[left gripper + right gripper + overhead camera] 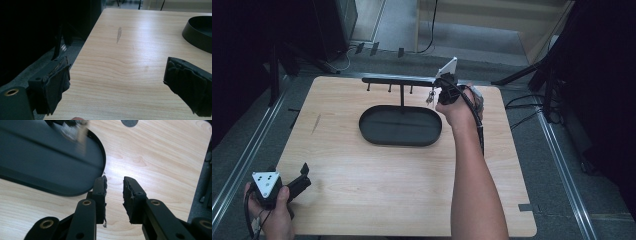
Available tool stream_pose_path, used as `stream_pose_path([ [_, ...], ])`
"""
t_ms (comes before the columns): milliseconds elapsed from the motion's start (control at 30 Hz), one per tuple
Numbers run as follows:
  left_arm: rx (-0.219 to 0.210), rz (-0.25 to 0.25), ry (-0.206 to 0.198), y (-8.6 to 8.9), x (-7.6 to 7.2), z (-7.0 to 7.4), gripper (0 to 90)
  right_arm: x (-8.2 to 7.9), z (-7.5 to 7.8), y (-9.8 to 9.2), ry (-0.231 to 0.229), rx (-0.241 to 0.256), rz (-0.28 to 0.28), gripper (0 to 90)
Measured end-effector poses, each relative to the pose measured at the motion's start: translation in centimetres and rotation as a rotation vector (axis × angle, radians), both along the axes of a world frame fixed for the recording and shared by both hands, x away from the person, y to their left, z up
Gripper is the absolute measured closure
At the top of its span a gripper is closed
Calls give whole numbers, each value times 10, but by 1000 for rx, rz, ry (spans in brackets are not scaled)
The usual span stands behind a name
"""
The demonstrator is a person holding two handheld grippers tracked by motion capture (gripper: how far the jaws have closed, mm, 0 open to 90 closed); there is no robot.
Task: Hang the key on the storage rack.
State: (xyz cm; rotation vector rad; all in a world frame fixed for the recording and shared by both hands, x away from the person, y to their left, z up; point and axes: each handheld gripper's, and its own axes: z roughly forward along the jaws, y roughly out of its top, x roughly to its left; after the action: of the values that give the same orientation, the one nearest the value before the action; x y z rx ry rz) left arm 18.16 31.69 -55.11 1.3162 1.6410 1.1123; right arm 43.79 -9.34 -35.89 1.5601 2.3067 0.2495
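A black stand with a horizontal bar [397, 80] and small hooks rises from a black oval tray [372, 135] at the table's far middle. A small metallic bunch like keys [430, 96] hangs at the bar's right end; it appears blurred [75, 131] above the tray [37, 152] in the right gripper view. My right gripper [438, 92] is just beside that bunch, pointing down; its jaws [115, 187] stand a little apart with nothing between them. My left gripper [304, 176] rests at the near left corner, its jaws [117, 82] wide apart over bare wood.
The wooden table [402, 180] has a grey scuff [119, 34] near its left side. The tray's rim [197, 32] lies far right of the left gripper. The right forearm [472, 175] crosses the table's right half. Metal rails and dark stands flank the table.
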Motion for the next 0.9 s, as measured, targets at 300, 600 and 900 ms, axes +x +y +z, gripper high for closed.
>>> stream_pose_path([
  [300, -2, -3, -2, 0, 0, 0, 71, -9, -9, -23, 25, 37, -11, 696],
  [600, 4, -4, 0, 0, 0, 0, 71, -20, -26, -44, 60, 82, -32, 631],
  [900, 5, -6, -1, 0, 0, 0, 71, -36, -43, -65, 43, 68, -37, 432],
])
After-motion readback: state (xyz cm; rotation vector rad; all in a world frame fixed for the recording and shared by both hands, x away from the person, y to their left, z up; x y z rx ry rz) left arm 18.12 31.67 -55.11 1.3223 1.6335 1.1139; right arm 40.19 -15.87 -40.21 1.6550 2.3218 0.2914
